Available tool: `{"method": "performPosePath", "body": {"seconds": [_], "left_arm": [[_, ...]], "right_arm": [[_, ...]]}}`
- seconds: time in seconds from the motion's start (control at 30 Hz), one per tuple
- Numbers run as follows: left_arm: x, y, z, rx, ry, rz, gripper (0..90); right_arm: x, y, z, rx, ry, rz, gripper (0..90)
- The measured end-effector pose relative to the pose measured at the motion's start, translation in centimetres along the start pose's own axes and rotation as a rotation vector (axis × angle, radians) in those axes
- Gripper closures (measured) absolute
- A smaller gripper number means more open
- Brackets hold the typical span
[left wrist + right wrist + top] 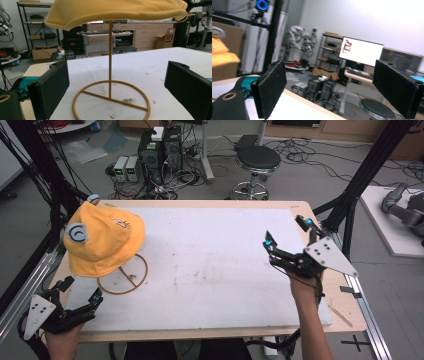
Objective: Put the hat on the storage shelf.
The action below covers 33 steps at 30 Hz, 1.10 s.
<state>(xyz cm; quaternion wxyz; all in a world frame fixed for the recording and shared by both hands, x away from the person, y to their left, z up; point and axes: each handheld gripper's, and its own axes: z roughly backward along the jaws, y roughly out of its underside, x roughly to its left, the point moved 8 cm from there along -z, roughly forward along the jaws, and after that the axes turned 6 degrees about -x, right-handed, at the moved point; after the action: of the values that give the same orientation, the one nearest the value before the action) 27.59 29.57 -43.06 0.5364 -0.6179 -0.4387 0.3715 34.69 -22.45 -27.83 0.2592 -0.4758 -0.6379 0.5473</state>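
A yellow cap with a round blue-and-white emblem rests on top of a thin gold wire stand at the table's left. In the left gripper view the cap spans the top, above the stand's pole and ring base. My left gripper is open near the front left edge, just short of the ring base, with nothing between its pads. My right gripper is open, raised above the table's right side, tilted up toward the room; its pads hold nothing.
The white table top has a wooden border. Behind the table stand a black stool, computer boxes and cables on the floor. Black frame posts rise at right and left.
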Motion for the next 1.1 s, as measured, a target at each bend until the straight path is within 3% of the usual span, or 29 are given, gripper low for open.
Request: {"method": "performPosePath", "body": {"seconds": [0.07,0.1,0.13,0.2,0.23,0.33,0.53,0.57,0.7,0.8,1.1], "left_arm": [[0.0,0.0,0.0,0.002,-0.004,0.002,6.2],[-0.1,0.0,0.0,-0.001,-0.004,0.006,6.2],[-0.1,-0.1,0.0,-0.004,-0.008,0.011,6.2],[-0.1,-0.1,0.0,-0.005,-0.015,0.018,6.2],[-0.1,-0.1,0.1,-0.006,-0.021,0.023,6.2],[-0.1,-0.1,0.0,-0.009,-0.033,0.030,6.2],[-0.3,0.6,-0.4,0.013,-0.045,0.043,6.2],[-0.4,0.6,-0.4,0.017,-0.044,0.038,6.2],[-0.5,0.8,-0.8,0.030,-0.041,0.034,6.2],[-0.6,0.9,-1.2,0.035,-0.040,0.035,6.2],[-1.1,1.2,-2.0,0.043,-0.021,0.037,6.2]], "right_arm": [[-0.7,0.7,0.7,0.018,0.023,-0.008,11.7],[-2.1,2.1,2.1,0.038,0.068,-0.036,11.7],[-2.1,2.1,2.1,0.038,0.068,-0.036,11.7],[-3.3,3.5,3.4,0.036,0.104,-0.094,11.7],[-4.2,5.0,4.4,0.034,0.128,-0.146,11.7],[-4.9,6.3,4.8,0.045,0.136,-0.169,11.7],[-4.9,8.9,5.2,0.066,0.140,-0.156,11.7],[-5.0,10.2,5.6,0.095,0.157,-0.183,11.7],[-5.3,11.9,6.4,0.123,0.181,-0.223,11.7],[-5.9,13.4,7.5,0.156,0.202,-0.224,11.7],[-6.3,13.4,8.5,0.143,0.214,-0.255,11.7]]}}
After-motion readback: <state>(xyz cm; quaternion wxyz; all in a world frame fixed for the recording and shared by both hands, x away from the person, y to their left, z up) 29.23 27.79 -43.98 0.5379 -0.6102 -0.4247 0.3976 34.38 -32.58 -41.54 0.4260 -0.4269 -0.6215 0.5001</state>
